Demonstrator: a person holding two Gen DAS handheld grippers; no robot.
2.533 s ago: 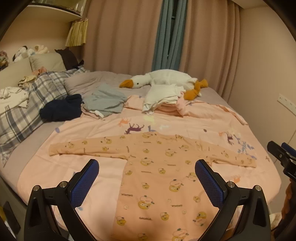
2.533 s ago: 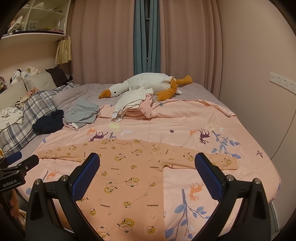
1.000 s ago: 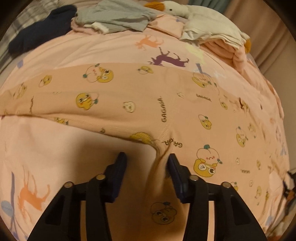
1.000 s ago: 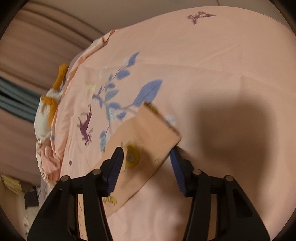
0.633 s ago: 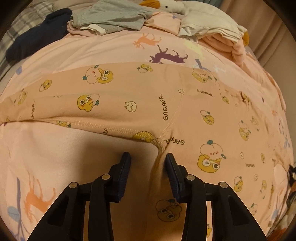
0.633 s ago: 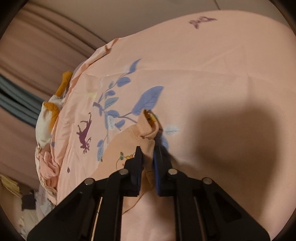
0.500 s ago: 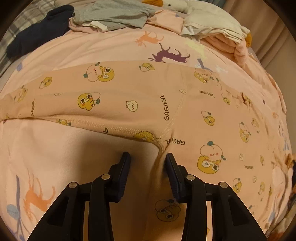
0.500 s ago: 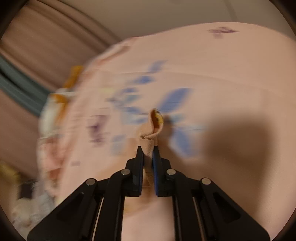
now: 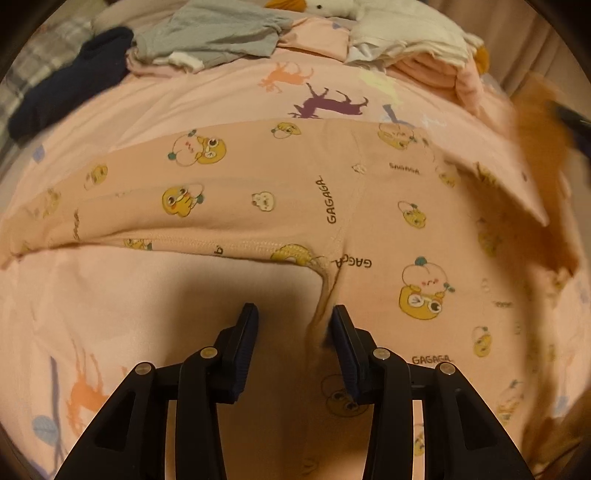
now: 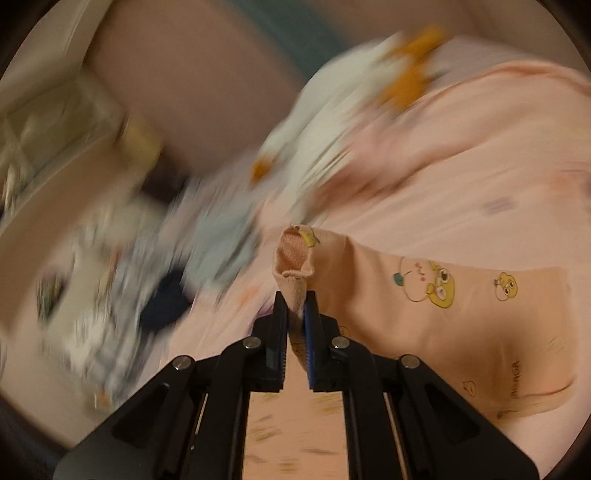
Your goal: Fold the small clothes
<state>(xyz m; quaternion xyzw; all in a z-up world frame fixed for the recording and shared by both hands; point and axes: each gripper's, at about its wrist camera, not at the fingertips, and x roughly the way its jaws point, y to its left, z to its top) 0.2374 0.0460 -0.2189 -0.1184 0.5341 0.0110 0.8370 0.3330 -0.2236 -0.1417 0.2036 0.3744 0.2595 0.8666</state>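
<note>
Your right gripper [image 10: 295, 317] is clamped on the cuff [image 10: 293, 258] of one sleeve of the peach cartoon-print top [image 9: 332, 206], and that sleeve is lifted off the pink bedsheet [image 9: 147, 302]. The background of the right wrist view is blurred. Your left gripper [image 9: 291, 325] stands partly open, pointing down at the top's armpit seam; the side edge of the top lies between its fingers, but the pads do not press it. The top lies spread flat on the bedsheet, its other sleeve extended to the left of the left gripper. Beyond the top sit a grey garment [image 9: 214, 33], a navy garment [image 9: 66, 88] and a stack of folded clothes [image 9: 417, 48].
</note>
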